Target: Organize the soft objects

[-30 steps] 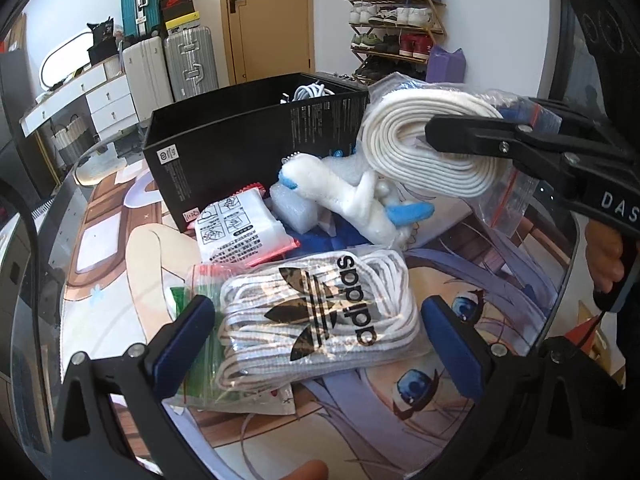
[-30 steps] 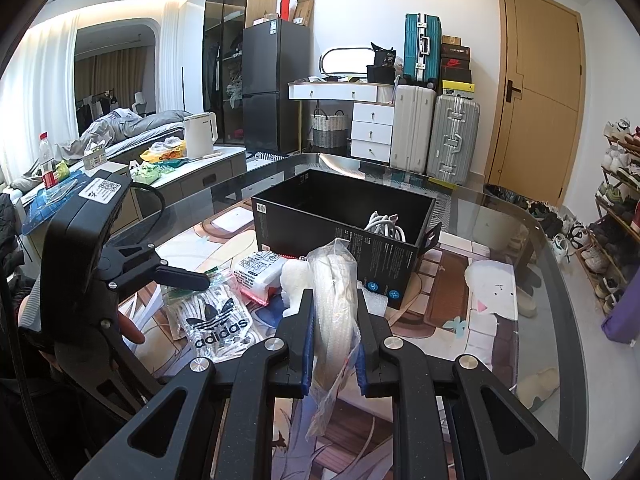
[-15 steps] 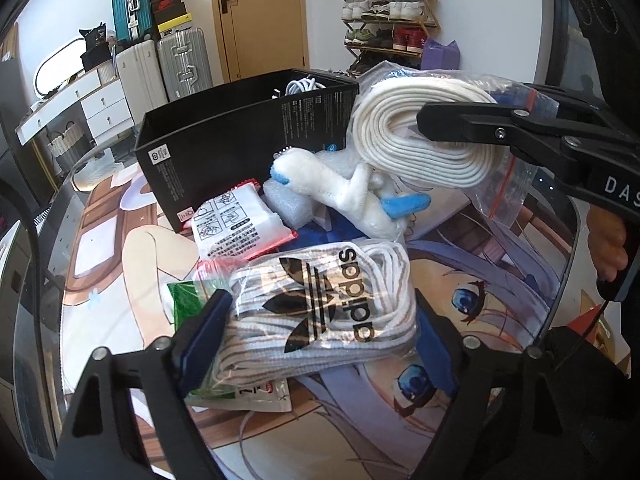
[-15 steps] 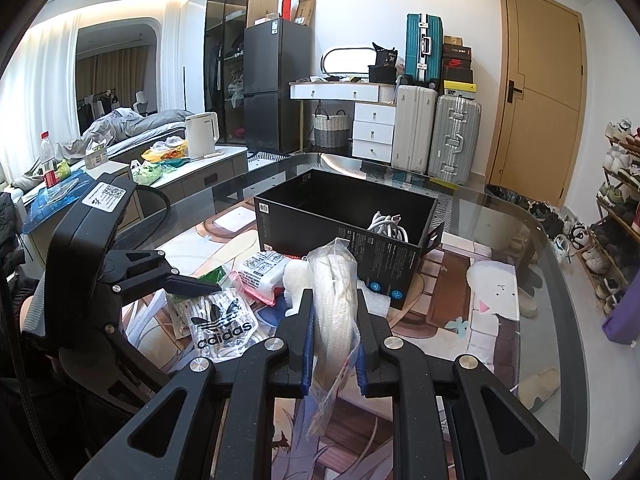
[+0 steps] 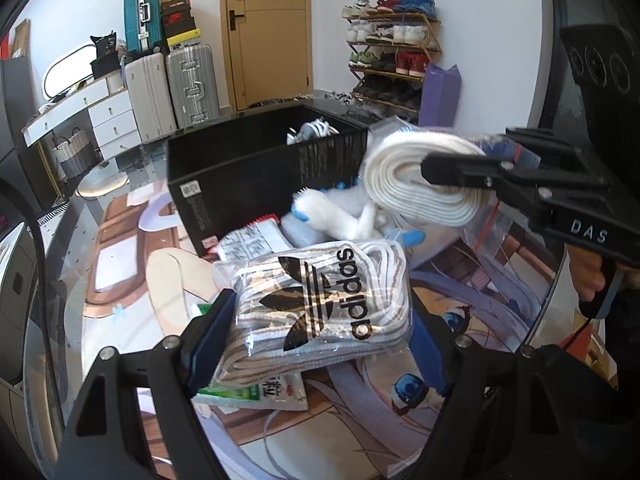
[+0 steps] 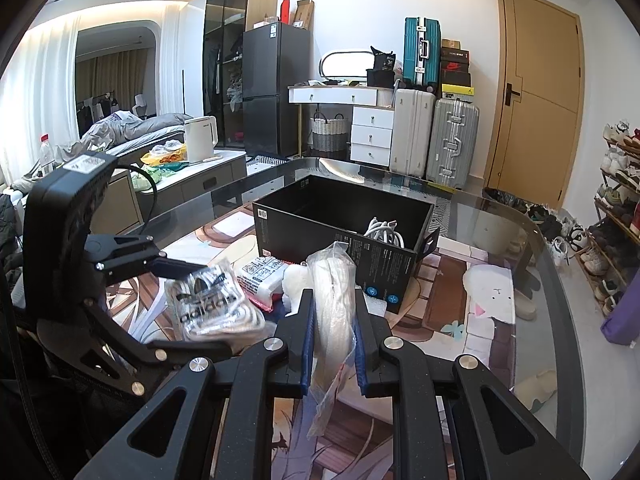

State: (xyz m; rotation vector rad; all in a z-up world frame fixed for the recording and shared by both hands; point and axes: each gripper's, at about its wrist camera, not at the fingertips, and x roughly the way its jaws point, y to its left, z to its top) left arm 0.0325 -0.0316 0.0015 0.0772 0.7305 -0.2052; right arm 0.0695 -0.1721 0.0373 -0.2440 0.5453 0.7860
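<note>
My left gripper (image 5: pixel 316 332) is shut on a clear adidas bag of white laces (image 5: pixel 320 304) and holds it off the table; it also shows in the right wrist view (image 6: pixel 212 304). My right gripper (image 6: pixel 334 320) is shut on a clear bag with a coiled white strap (image 6: pixel 332 292), held in the air in front of the black box (image 6: pixel 344 224). In the left wrist view the strap bag (image 5: pixel 424 180) hangs right of the black box (image 5: pixel 256 176). White cables (image 6: pixel 384 230) lie inside the box.
A white plush toy with blue tips (image 5: pixel 340 212), a red-edged tissue pack (image 5: pixel 252 240) and a green packet (image 5: pixel 256 394) lie on the glass table (image 6: pixel 532 280) in front of the box. Suitcases, a dresser, a door and a shoe rack stand behind.
My left gripper has closed on the adidas bag and lifted it off the table. The right gripper holds the strap bag nearly still.
</note>
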